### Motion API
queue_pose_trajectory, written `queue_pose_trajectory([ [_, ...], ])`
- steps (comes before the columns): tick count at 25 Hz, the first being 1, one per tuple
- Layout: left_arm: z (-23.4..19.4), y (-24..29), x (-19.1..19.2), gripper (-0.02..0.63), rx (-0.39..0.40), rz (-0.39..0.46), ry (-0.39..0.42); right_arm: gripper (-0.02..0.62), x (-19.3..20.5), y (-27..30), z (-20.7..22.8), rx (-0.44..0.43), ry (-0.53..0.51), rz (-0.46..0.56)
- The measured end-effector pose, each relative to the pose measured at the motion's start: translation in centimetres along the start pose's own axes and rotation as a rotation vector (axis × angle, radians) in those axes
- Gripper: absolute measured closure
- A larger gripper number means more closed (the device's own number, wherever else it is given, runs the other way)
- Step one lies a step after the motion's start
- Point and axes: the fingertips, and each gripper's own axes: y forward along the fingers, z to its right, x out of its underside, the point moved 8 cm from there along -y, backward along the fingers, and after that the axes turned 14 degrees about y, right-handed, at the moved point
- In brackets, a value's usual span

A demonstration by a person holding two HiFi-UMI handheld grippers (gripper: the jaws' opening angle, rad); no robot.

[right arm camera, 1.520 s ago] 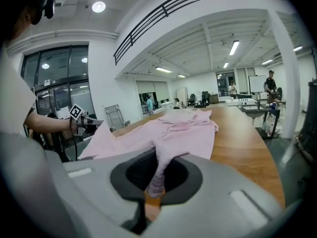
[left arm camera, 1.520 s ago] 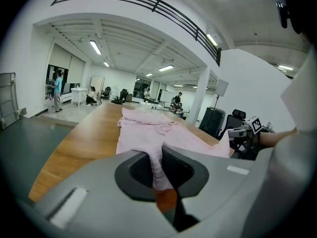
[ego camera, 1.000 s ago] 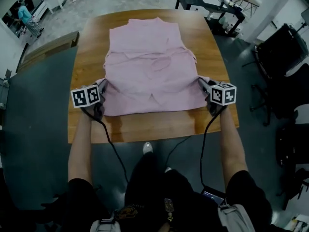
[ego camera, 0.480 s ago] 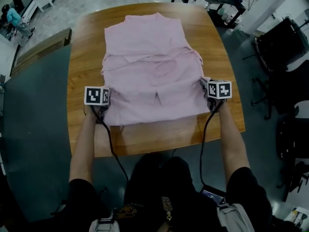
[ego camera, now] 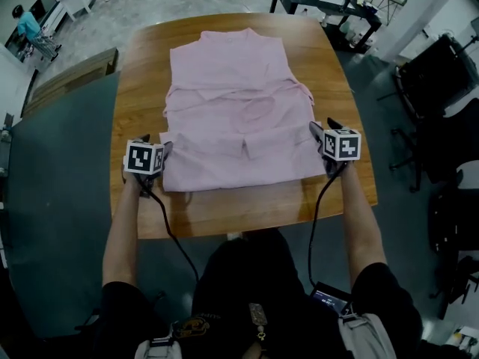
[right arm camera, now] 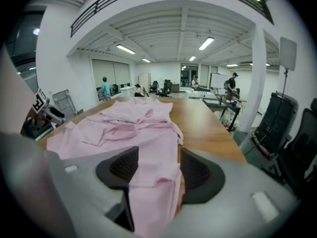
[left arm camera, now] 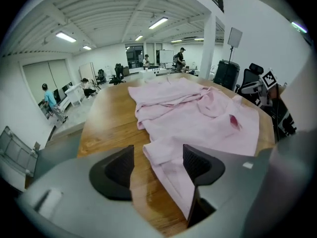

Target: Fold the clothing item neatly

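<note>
A pink shirt (ego camera: 236, 118) lies spread on the wooden table (ego camera: 138, 73), its near part folded into a band along the front. My left gripper (ego camera: 156, 145) sits at the shirt's near left corner and my right gripper (ego camera: 323, 130) at its near right corner. In the left gripper view the left gripper (left arm camera: 157, 165) has just been opening; the cloth corner (left arm camera: 166, 155) lies loose between its pads, with bare wood beside one pad. The right gripper (right arm camera: 156, 170) has just been opening too, and a fold of cloth (right arm camera: 153, 175) rests slack between its pads.
A strip of bare wood (ego camera: 239, 204) runs between the shirt's hem and the table's near edge. Black office chairs (ego camera: 441, 73) stand to the right, and a black desk (ego camera: 322, 6) stands beyond the table. A person (ego camera: 26, 25) stands far off at the left.
Both grippers held the shirt's near corners shut; now their jaws stand apart with the cloth lying loose. Both have sunk towards the table, and the left one has rolled.
</note>
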Motion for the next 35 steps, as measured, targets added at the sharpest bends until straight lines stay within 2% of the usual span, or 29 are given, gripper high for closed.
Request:
queue_pose_trajectory([
  [3,2.4,-0.5,-1.7,0.312,0.009,0.045,0.025,0.353,-0.3,-0.7,-3.2,-0.112,-0.059,0.021],
  [7,7.2,-0.2,-4.7,0.361,0.053,0.104,0.063,0.408,1.1,-0.2,-7.1,-0.223,-0.098,-0.014],
  [11,11.9,1.4,-6.4,0.48,0.086,0.113,0.118,0.489,3.4,0.5,-10.4,-0.31,-0.123,-0.082],
  [13,14.1,2.1,-6.9,0.579,0.105,0.11,0.157,0.54,4.7,0.7,-12.0,-0.353,-0.17,-0.13],
  [14,15.1,2.5,-7.2,0.598,0.131,0.106,0.177,0.555,5.3,0.8,-12.8,-0.375,-0.203,-0.16],
  [18,18.5,4.1,-7.5,0.598,0.243,0.056,0.271,0.583,7.8,1.8,-15.6,-0.451,-0.342,-0.298],
  [20,19.0,5.2,-7.7,0.598,0.264,0.027,0.284,0.583,8.3,2.7,-16.1,-0.45,-0.405,-0.355],
  [23,18.6,6.8,-8.1,0.598,0.248,-0.012,0.311,0.583,8.2,4.5,-15.9,-0.413,-0.448,-0.404],
  [27,17.3,8.2,-8.9,0.598,0.235,-0.032,0.322,0.583,5.9,6.4,-15.2,-0.394,-0.439,-0.369],
  [35,14.1,10.3,-12.4,0.598,0.19,-0.007,0.267,0.581,1.1,9.9,-13.6,-0.379,-0.384,-0.308],
])
